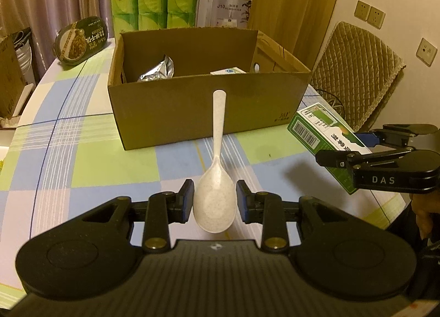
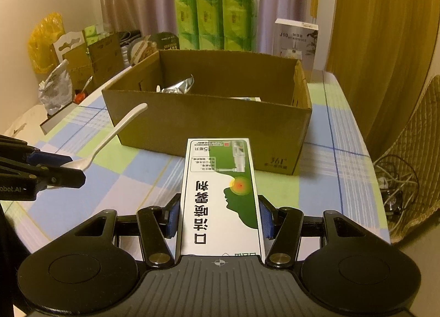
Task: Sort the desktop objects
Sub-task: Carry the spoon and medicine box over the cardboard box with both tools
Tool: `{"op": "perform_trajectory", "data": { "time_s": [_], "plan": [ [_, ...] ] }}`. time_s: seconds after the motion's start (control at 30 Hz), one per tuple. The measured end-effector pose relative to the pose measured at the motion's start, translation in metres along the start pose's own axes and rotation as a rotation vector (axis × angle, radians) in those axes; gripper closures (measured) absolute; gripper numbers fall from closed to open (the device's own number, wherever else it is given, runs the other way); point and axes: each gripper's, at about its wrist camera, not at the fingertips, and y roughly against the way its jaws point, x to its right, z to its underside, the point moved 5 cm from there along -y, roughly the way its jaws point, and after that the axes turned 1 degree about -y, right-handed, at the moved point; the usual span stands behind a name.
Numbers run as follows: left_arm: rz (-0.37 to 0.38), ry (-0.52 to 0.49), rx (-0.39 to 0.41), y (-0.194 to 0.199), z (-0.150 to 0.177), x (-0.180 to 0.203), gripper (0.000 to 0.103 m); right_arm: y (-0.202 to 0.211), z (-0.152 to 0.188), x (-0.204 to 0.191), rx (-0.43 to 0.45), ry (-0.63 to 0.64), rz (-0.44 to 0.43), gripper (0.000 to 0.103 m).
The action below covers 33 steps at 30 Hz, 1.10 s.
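My left gripper (image 1: 215, 202) is shut on the bowl of a white speckled spoon (image 1: 217, 168), held above the table with its handle pointing at the open cardboard box (image 1: 209, 108). My right gripper (image 2: 219, 216) is shut on a green and white spray box (image 2: 220, 193), also held above the table in front of the cardboard box (image 2: 209, 121). The right gripper and its spray box (image 1: 324, 135) show at the right of the left wrist view. The left gripper and spoon (image 2: 110, 138) show at the left of the right wrist view. A silver foil pouch (image 1: 159, 70) and a small white-green box (image 1: 228, 71) lie inside the cardboard box.
Green tissue packs (image 1: 154, 0) and a white humidifier box (image 1: 228, 10) stand behind the cardboard box. A dark oval noodle container (image 1: 79, 40) sits at the table's far left. A quilted chair (image 1: 354, 69) stands to the right. Cables (image 2: 393, 179) lie off the table's right edge.
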Motion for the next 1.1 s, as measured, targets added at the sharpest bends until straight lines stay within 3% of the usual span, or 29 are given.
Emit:
{"op": "perform_trajectory", "data": {
  "time_s": [1.1],
  "plan": [
    [-0.026,-0.004,0.072,-0.011,-0.063,-0.019,0.075,-0.012,-0.058,0.018,0.075,0.024,0.001,0.051]
  ]
}}
